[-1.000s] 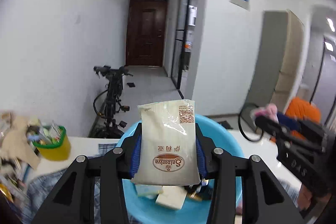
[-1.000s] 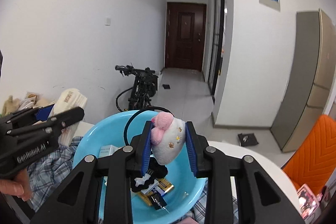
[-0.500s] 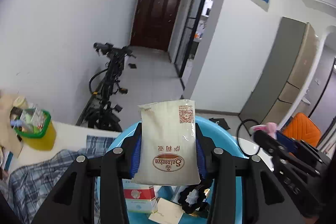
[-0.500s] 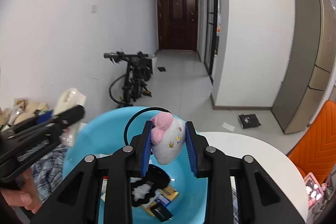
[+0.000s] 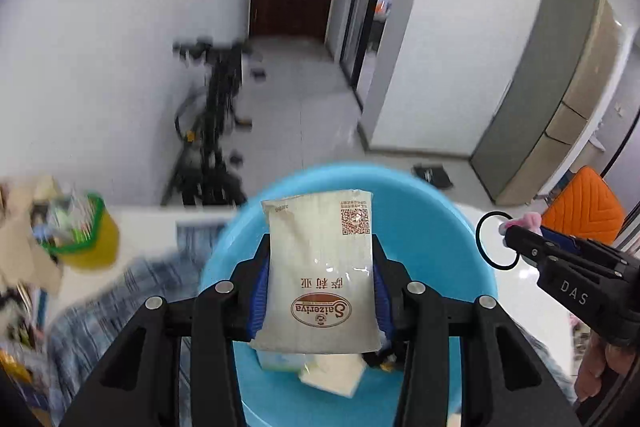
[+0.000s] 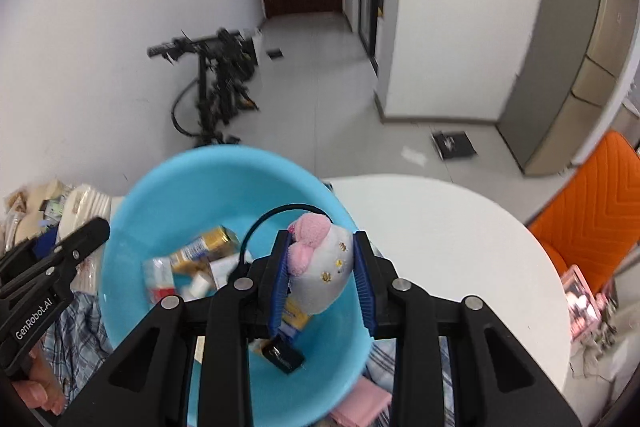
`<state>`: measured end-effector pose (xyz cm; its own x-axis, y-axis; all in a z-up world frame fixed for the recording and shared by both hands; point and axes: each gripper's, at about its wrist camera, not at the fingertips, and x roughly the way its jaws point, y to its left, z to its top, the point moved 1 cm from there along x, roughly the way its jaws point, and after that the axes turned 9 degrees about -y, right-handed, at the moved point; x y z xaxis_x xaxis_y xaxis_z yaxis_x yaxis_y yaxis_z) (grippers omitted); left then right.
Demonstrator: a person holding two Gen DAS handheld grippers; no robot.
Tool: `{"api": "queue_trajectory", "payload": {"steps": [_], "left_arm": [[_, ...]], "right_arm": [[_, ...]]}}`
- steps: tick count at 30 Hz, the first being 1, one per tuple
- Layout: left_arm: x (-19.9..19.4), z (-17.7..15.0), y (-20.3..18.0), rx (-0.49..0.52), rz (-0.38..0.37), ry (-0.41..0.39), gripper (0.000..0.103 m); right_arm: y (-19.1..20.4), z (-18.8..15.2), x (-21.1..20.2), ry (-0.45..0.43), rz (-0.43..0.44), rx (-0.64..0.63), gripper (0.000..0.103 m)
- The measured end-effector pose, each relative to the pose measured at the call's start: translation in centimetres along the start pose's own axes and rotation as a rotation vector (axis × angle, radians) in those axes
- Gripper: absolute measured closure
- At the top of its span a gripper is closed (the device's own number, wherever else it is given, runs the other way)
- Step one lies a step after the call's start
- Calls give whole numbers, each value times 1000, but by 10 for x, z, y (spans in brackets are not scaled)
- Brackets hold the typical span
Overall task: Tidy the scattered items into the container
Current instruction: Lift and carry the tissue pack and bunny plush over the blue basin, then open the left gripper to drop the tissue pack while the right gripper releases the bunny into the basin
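Over the blue tub point(image 5: 432, 227) I hold a packet point(image 5: 320, 275) and soft toy point(image 6: 322, 273), both squeezed tight; next I let go.

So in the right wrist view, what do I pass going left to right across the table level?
Left claw → blue basin → plush toy held in the right claw → white table → orange chair.

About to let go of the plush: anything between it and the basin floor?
In the right wrist view, boxes and packets lie in the blue basin below the plush toy.
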<state>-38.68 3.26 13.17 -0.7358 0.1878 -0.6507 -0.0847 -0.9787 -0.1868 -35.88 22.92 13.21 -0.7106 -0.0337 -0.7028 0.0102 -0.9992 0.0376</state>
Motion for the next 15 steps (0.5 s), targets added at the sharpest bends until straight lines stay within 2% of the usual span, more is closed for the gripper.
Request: {"api": "queue_trajectory", "payload": {"steps": [2,5,8,11,15], "left_arm": [[8,-5,0,-24,-10,73,58],[17,-13,-3,-21,22,161,58],[19,-16,-2,-61,18,167,58],[17,-16,-3,-60,19,165,58],[17,-18,-6,-50,13,161,58]], "right_arm": [[-2,3,1,27,14,2,74],[-6,6,1,69,20,-3,74],[-4,7,-3,88,19,0,74],[0,7,-3,79,-32,-26,74],[1,2,5,101,48,20,74]]}}
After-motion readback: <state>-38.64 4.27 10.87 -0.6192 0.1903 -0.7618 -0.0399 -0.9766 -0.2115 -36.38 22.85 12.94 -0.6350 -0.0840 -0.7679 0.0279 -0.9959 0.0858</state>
